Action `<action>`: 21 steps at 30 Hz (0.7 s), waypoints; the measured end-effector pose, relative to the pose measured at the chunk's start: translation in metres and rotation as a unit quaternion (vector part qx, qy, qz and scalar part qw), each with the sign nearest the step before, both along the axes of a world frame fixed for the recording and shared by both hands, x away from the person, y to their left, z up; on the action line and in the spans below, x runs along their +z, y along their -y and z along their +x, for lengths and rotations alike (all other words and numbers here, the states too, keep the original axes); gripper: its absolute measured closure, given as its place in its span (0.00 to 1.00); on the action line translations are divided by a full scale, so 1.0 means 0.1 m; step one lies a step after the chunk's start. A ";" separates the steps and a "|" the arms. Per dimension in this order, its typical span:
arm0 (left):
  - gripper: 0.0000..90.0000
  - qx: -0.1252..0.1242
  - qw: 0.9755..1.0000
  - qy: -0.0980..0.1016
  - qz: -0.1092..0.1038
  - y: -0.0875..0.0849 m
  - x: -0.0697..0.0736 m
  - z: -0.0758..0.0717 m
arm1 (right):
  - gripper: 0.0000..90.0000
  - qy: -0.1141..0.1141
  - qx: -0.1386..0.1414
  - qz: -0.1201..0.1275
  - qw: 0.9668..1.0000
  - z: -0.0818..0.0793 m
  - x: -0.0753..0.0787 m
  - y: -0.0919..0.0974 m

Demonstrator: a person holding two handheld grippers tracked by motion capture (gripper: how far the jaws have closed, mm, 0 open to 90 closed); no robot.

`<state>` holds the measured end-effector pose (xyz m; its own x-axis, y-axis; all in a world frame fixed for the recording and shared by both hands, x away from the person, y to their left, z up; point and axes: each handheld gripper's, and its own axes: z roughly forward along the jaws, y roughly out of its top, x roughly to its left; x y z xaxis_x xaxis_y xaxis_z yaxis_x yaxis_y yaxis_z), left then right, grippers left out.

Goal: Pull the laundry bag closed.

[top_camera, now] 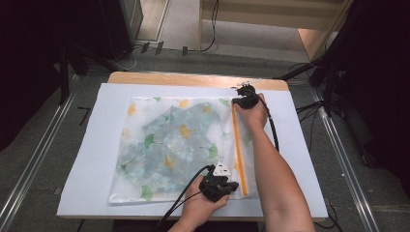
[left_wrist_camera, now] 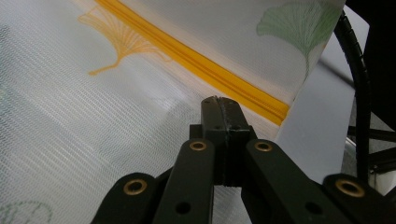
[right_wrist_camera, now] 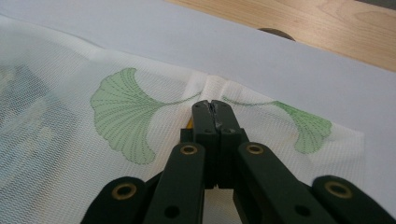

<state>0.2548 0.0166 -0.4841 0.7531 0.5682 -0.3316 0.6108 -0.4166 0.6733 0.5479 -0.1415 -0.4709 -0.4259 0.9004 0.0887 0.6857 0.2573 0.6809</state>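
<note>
A white mesh bag (top_camera: 126, 186) printed with ginkgo leaves lies flat on the white sheet (top_camera: 92, 159), and a bluish cloth (top_camera: 164, 145) shows through it. An orange zipper (top_camera: 238, 145) runs along its right side. My left gripper (top_camera: 235, 185) is at the zipper's near end with its jaws shut, pinching the mesh (left_wrist_camera: 93, 140) just beside the orange band (left_wrist_camera: 210, 70). My right gripper (top_camera: 235, 103) is at the zipper's far end, jaws shut. There the mesh (right_wrist_camera: 70, 154) puckers at the tips (right_wrist_camera: 212, 106), and a sliver of orange peeks out beside them.
The sheet covers a wooden table (top_camera: 193, 79) whose far edge stays bare (right_wrist_camera: 327, 28). Black cables (top_camera: 273, 130) trail from both grippers. The right forearm (top_camera: 275, 183) lies along the sheet's right part. Grey floor and dark stands surround the table.
</note>
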 end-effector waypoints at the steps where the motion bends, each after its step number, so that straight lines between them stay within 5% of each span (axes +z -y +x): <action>1: 1.00 -0.001 1.000 0.001 0.000 0.00 0.00 0.00 | 0.94 -0.002 -0.006 0.016 1.000 -0.03 0.00 0.01; 4: 1.00 -0.002 1.000 0.000 -0.003 -0.01 0.00 0.01 | 0.69 -0.008 -0.029 0.077 0.997 -0.16 -0.04 0.09; 8: 1.00 -0.006 1.000 -0.009 -0.017 -0.02 0.00 0.02 | 0.53 0.019 -0.028 0.098 0.995 -0.45 -0.07 0.20; 13: 0.71 -0.006 1.000 0.009 -0.024 -0.05 0.02 -0.01 | 0.40 0.043 -0.001 0.115 0.992 -0.84 -0.03 0.35; 21: 0.16 0.027 0.998 0.053 -0.006 -0.10 0.08 -0.07 | 0.16 0.029 0.008 0.129 0.991 -1.41 -0.05 0.49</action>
<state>0.2481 0.0262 -0.4764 0.7521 0.6060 -0.2592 0.5581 -0.3762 0.7396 0.4073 -0.1905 -0.4757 -0.4505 0.8443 0.2902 0.6404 0.0792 0.7639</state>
